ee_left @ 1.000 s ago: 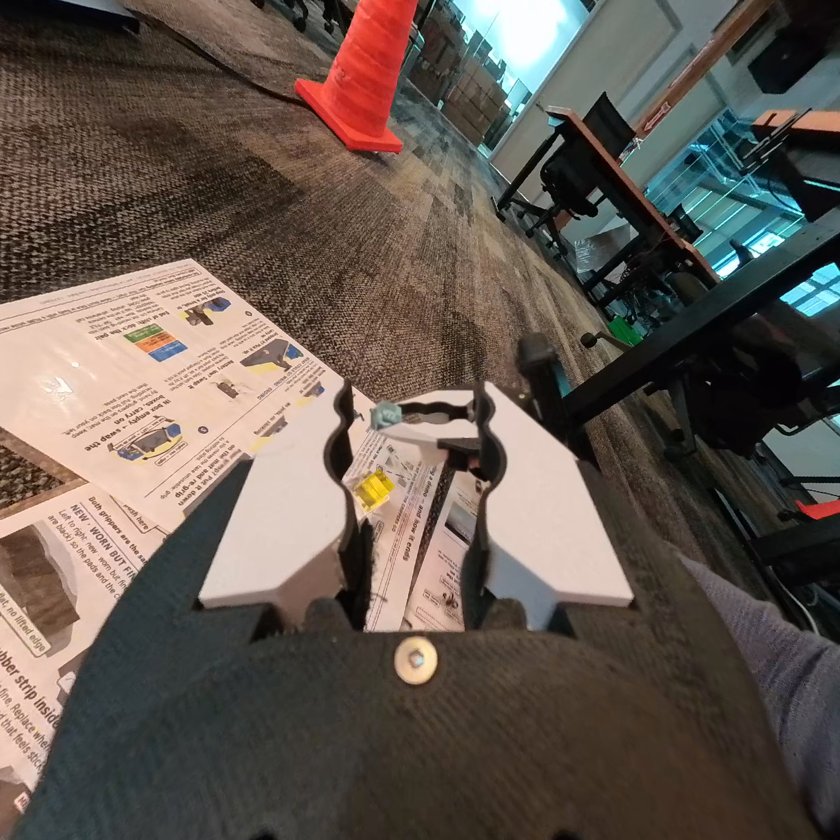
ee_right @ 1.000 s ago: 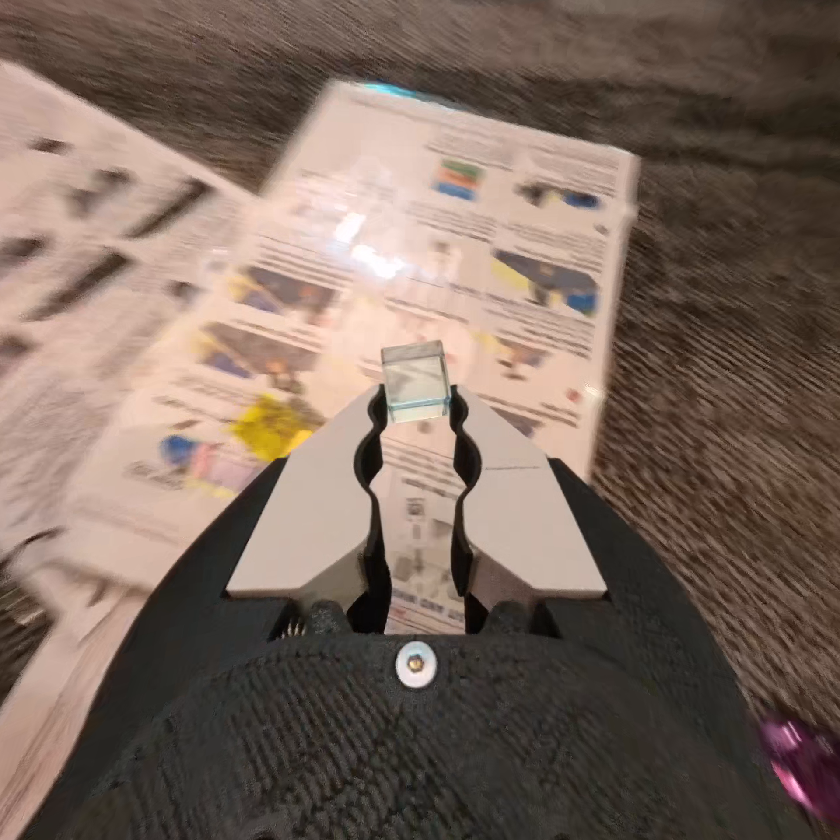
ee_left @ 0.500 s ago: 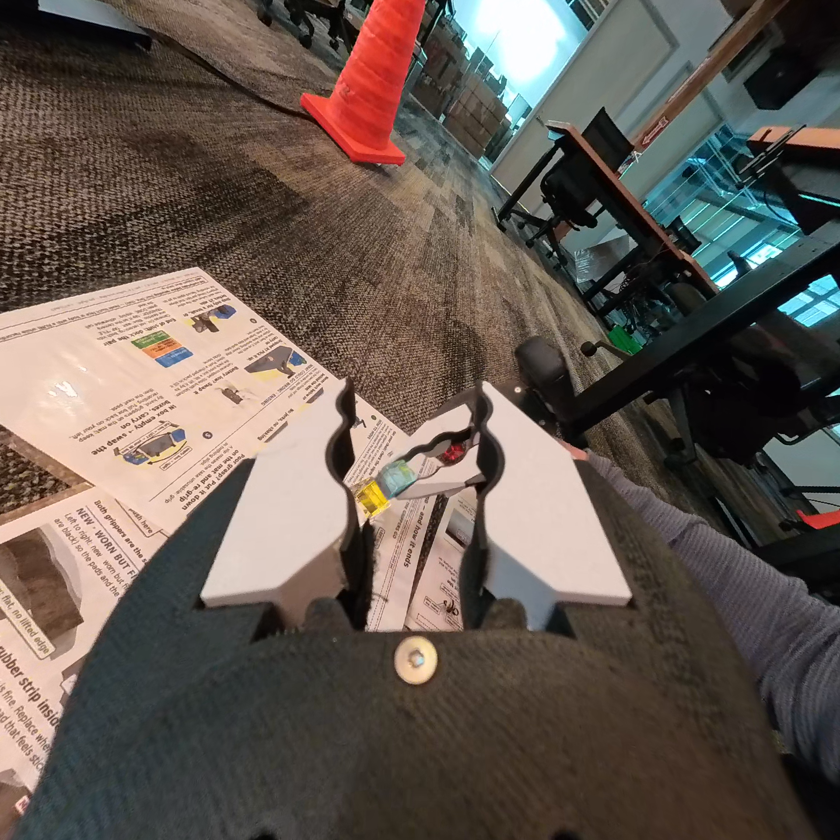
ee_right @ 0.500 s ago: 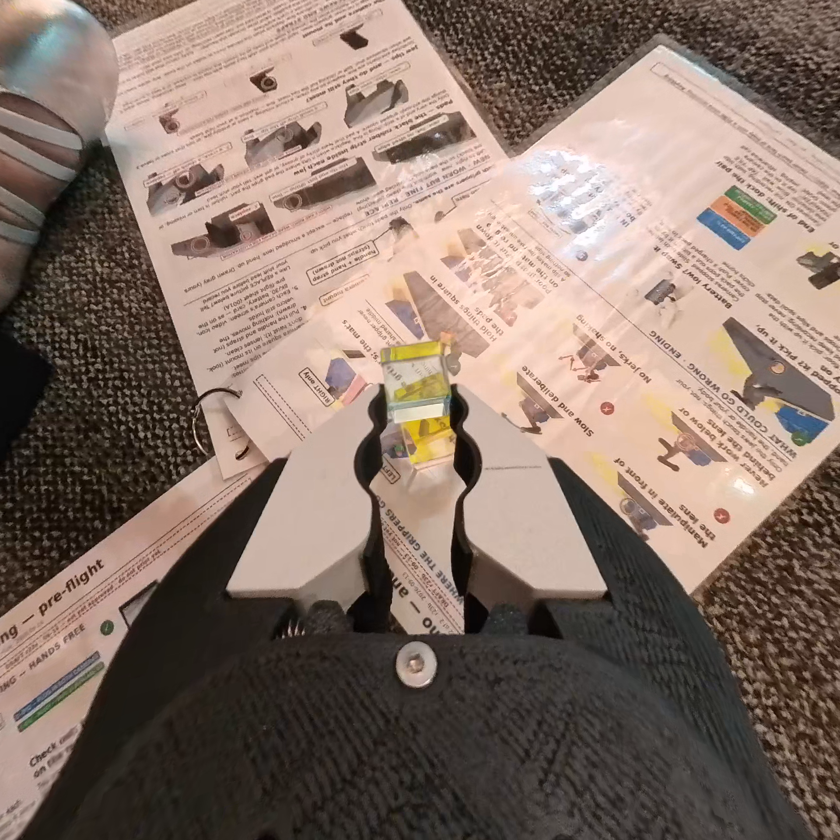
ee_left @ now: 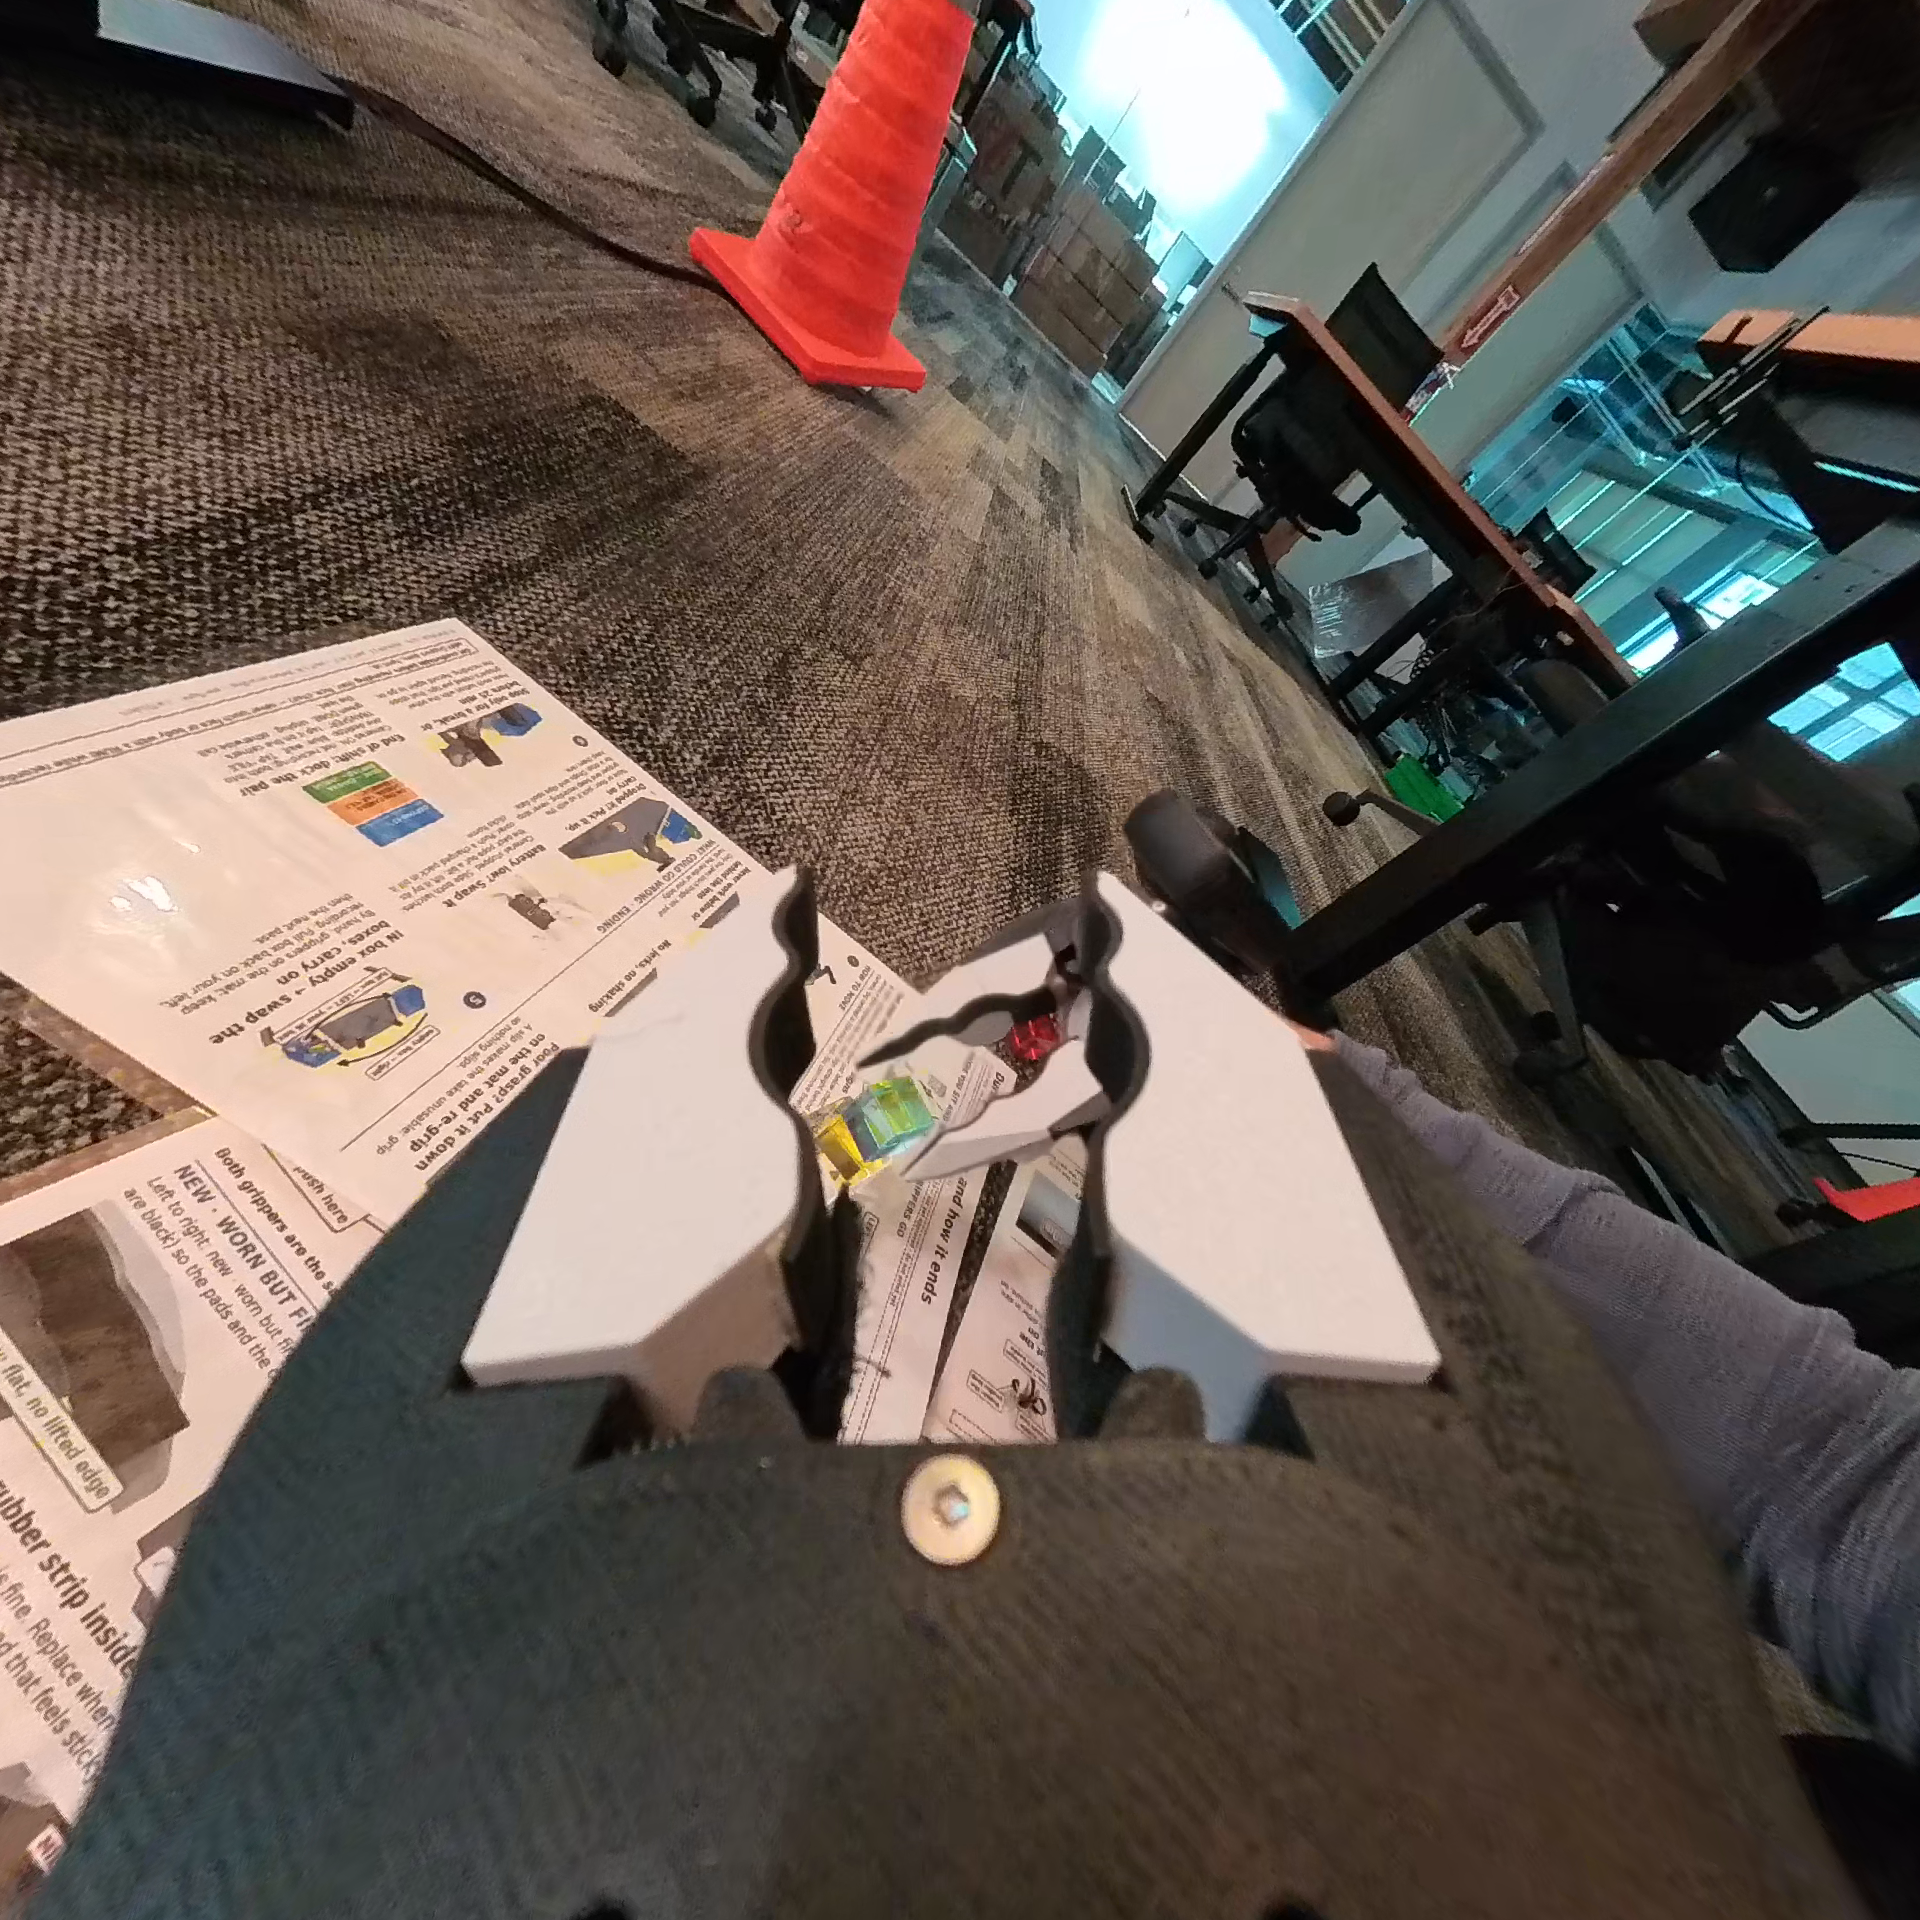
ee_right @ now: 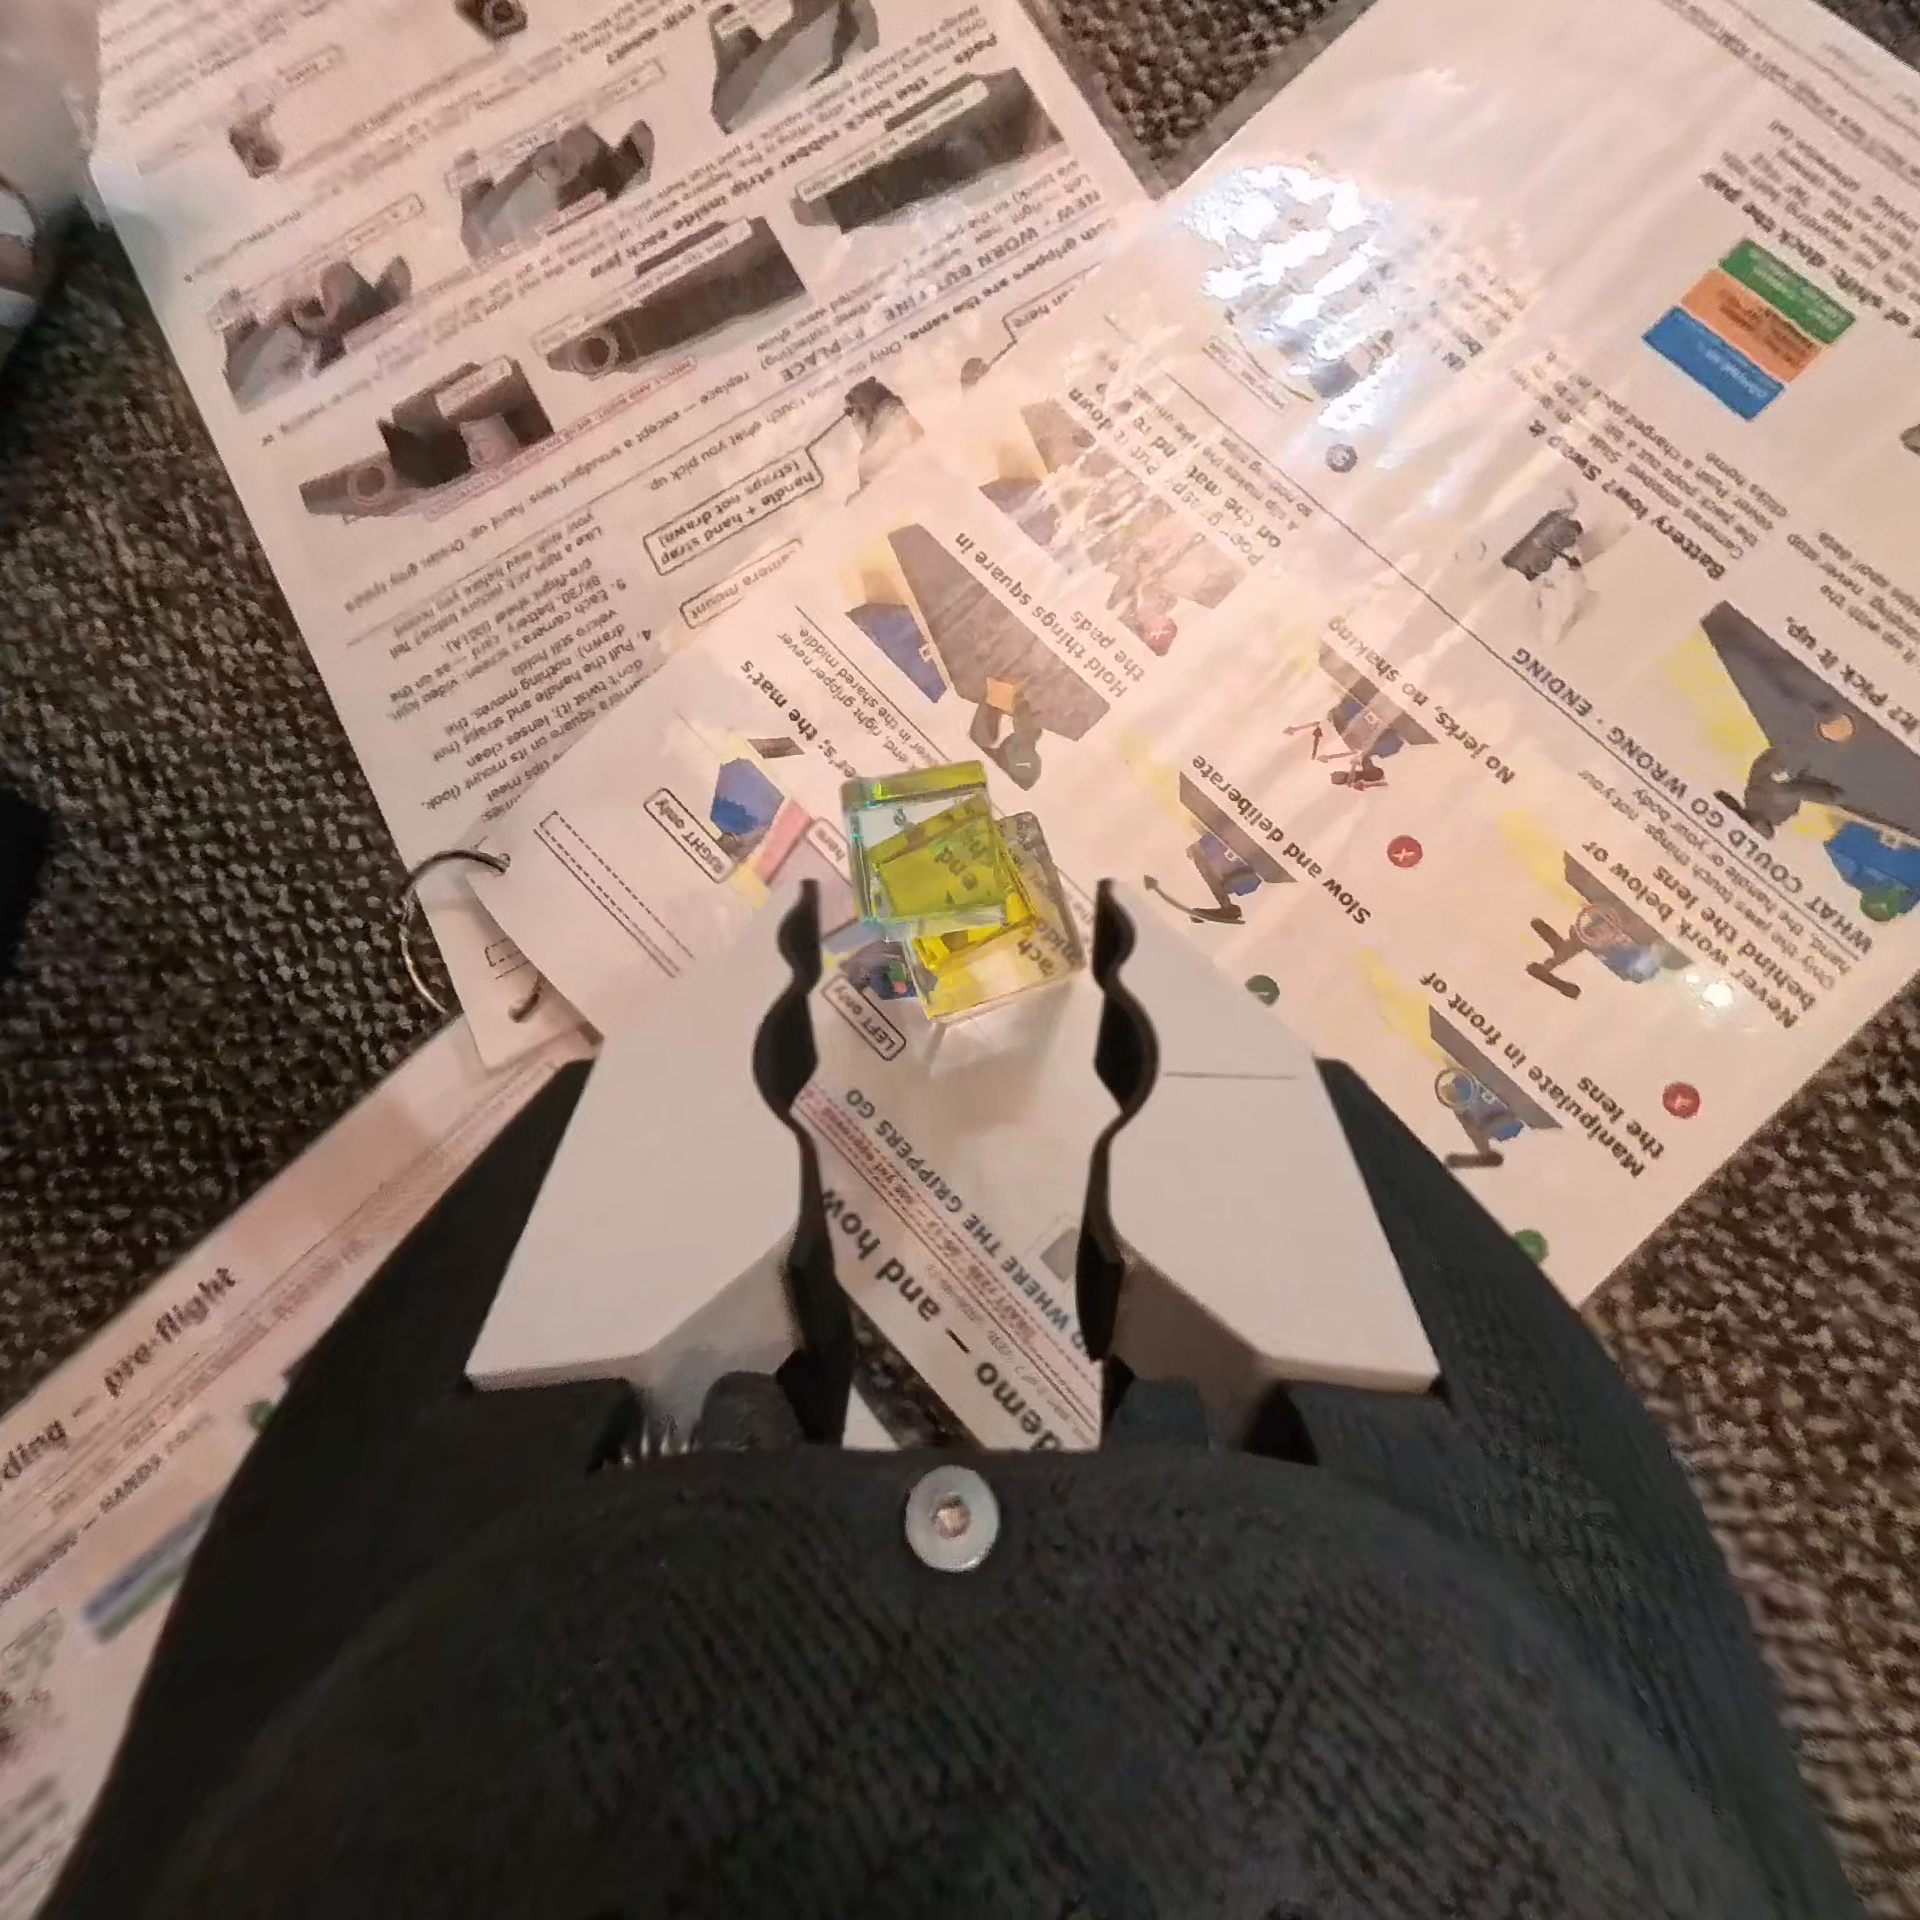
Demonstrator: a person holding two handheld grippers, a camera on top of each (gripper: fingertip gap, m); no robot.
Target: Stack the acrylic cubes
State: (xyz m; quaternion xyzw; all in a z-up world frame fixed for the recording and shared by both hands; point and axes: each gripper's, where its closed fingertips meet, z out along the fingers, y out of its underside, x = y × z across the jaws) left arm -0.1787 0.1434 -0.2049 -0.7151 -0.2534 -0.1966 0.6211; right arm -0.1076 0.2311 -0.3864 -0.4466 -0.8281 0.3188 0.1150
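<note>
Partly tool-hidden clear cubes (ee_right: 940, 894)

One cube (ee_right: 920, 847) stacked on another (ee_right: 997, 961), atop printed sheets (ee_right: 1351, 644).

Right gripper (ee_right: 948, 914): grey fingers spread wide, pads clear of any object. Just beyond the fingertips, two clear cubes stacked: upper clear cube (ee_right: 920, 852) set askew on a yellow-tinted cube (ee_right: 987, 966). Both rest on a small ring-bound card (ee_right: 623, 862), metal ring (ee_right: 421, 914) at its left corner. Beneath: overlapping laminated instruction sheets (ee_right: 1455, 582), spread over dark speckled carpet (ee_right: 187, 727).
</note>
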